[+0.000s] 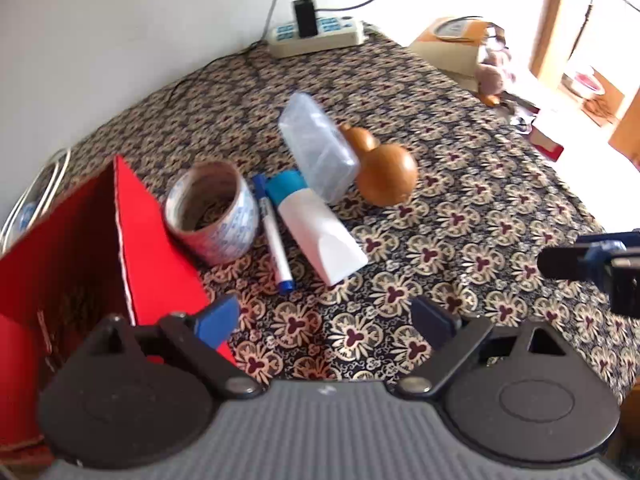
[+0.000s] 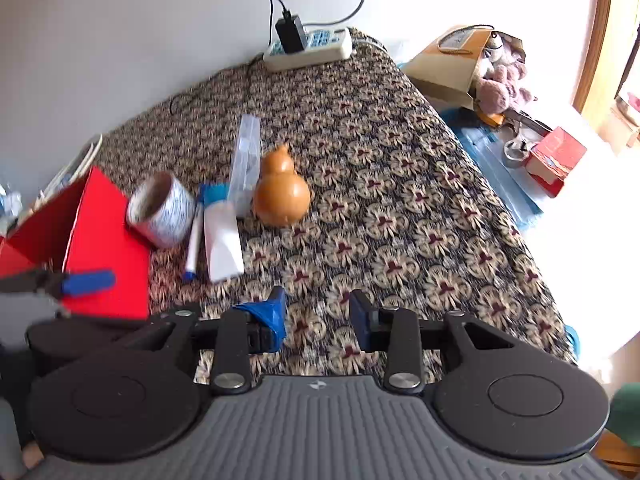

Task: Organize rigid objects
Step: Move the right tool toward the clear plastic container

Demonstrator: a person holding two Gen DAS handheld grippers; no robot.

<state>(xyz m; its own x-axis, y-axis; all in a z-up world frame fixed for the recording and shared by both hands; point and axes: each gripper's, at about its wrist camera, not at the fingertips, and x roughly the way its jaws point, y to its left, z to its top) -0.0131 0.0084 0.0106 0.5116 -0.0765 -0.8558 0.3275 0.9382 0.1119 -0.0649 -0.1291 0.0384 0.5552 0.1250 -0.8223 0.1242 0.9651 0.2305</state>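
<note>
On the patterned tablecloth [image 1: 460,208] a cluster lies ahead of both grippers. It holds a tape roll [image 1: 212,216] [image 2: 162,208], a blue-capped marker [image 1: 274,236] [image 2: 193,244], a white bottle with a blue cap [image 1: 316,232] [image 2: 222,240], a clear plastic case [image 1: 318,148] [image 2: 246,164] and a brown gourd [image 1: 380,168] [image 2: 282,192]. An open red box [image 1: 80,240] [image 2: 104,252] stands to their left. My left gripper [image 1: 326,320] hovers open just right of the box, nothing between its fingers. My right gripper [image 2: 317,318] is open and empty, nearer than the cluster.
A white power strip [image 1: 316,34] [image 2: 308,50] with a black charger sits at the wall. A paper bag [image 2: 448,64] with a plush toy [image 2: 504,84] and a small red box [image 2: 556,160] lie beyond the table's right edge. Cables hang at the far left.
</note>
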